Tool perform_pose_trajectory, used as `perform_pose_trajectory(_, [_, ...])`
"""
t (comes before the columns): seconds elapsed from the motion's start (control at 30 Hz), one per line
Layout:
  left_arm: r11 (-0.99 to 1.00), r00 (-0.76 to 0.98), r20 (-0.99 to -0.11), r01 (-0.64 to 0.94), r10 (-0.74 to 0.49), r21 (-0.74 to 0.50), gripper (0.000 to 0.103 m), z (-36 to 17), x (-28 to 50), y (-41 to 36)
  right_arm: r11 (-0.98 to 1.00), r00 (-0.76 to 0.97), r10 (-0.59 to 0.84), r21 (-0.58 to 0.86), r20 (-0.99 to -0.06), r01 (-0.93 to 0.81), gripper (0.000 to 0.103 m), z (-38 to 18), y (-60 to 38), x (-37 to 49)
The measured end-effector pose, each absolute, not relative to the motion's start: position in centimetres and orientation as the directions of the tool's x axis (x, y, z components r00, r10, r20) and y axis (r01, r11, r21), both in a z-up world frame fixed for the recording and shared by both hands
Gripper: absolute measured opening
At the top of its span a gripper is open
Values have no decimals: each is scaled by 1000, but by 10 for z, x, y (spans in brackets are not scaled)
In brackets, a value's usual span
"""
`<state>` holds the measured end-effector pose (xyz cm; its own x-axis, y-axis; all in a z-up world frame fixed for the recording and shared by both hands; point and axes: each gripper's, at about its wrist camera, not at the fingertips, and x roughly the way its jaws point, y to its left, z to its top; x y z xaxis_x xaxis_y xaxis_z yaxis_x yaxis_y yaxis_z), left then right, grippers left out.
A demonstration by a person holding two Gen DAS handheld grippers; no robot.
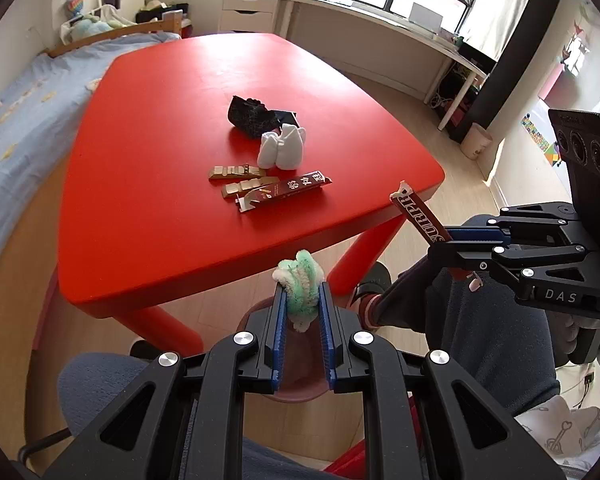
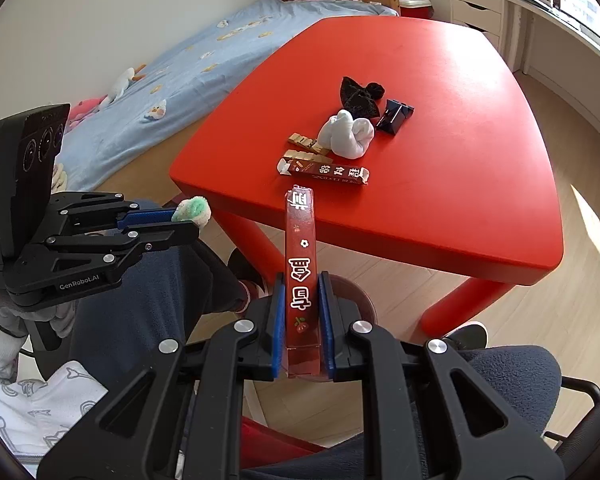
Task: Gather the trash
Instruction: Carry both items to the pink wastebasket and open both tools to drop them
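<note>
Both grippers are loaded here. The left gripper is clamped on a fuzzy green and white wad, looks like bent pipe cleaners, squeezed between the blue pads with the tuft sticking out past the tips. The right gripper is clamped on a long dark red box with white lettering, held near one end so most of it pokes forward toward the table edge. Both grippers point downward off the near side of the red table, above the person's knees in dark blue pants. There's a round brownish bin on the floor right under the grippers, but only slivers of its rim show.

Still sitting on the table in a loose cluster:
- another dark red box lying flat, closest to the near edge
- two gold foil strips just beside it, touching or nearly so
- a white balled-up sock behind those
- a black crumpled bag farther back
- a small black folded stand next to the sock; in the left view it's mostly hidden behind the black bag

A bed with a light blue cover runs along the wall past the table, and white drawers stand under the window.
</note>
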<state>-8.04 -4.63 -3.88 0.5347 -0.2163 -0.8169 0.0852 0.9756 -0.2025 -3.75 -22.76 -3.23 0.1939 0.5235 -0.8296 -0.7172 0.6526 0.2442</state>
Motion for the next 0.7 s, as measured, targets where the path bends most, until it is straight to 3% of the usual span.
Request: perform_pose_trajectory(0.7, [969,527,-814,101,-242,-223,15,-38,-81,-48,635,167,532,262,-830,-727,15,-39,-225,-37])
